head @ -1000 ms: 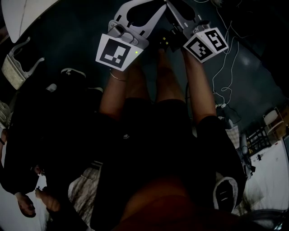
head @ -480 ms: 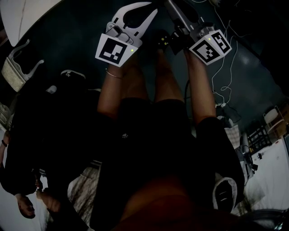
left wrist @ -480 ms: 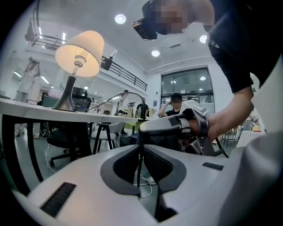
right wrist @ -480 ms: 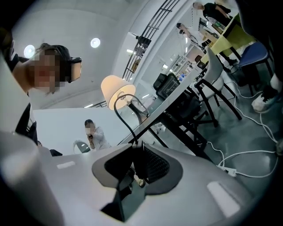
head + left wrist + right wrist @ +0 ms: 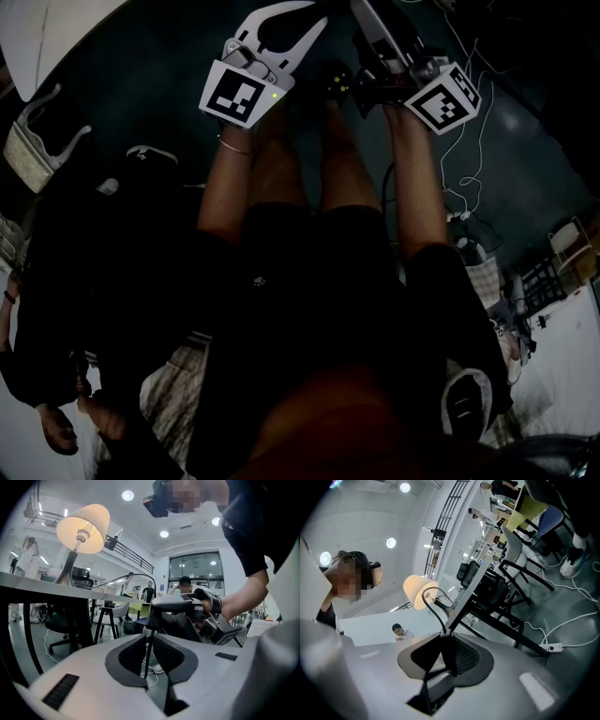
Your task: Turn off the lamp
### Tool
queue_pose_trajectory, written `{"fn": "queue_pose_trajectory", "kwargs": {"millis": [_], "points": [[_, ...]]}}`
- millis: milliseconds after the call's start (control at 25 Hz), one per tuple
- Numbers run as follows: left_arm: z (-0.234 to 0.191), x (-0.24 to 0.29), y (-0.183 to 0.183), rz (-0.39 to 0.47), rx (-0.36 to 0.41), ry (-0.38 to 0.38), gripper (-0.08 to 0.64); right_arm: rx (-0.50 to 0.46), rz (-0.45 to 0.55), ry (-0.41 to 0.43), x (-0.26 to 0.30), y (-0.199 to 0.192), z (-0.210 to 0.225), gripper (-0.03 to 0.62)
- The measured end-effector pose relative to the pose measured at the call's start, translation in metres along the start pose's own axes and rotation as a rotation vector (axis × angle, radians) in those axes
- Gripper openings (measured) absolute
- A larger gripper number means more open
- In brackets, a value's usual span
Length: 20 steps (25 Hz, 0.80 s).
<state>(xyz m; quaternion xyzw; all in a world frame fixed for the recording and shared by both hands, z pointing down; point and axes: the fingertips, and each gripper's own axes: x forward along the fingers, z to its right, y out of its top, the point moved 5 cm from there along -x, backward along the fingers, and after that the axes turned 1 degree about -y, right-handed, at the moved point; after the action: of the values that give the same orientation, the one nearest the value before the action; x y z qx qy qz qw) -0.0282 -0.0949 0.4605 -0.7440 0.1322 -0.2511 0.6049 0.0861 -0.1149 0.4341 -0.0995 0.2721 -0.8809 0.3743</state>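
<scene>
Above bare legs, right gripper rolled, left gripper pinching lamp cord

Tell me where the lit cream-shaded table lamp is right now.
In the left gripper view the lit cream-shaded table lamp stands upper left on the grey table, above and left of the jaws.

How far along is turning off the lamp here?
Done: the left hand-held gripper pinches the hanging cord. In hand: the right hand-held gripper clamps what looks like its inline switch. Left: the lamp glows, so switching off remains.
</scene>
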Motion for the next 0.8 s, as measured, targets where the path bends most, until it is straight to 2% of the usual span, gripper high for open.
{"fn": "queue_pose_trajectory", "kwargs": {"millis": [360,560,800], "points": [[0.004,0.007,0.004,0.020,-0.030,-0.009,0.041,0.080,0.044,0.039,0.000,-0.001,0.000,0.078],[0.008,0.008,0.003,-0.001,0.018,-0.021,0.020,0.092,0.051,0.042,-0.001,-0.002,0.003,0.078],[0.013,0.010,0.003,-0.023,0.005,-0.030,0.015,0.081,0.080,0.034,-0.005,-0.002,0.005,0.080]]}}
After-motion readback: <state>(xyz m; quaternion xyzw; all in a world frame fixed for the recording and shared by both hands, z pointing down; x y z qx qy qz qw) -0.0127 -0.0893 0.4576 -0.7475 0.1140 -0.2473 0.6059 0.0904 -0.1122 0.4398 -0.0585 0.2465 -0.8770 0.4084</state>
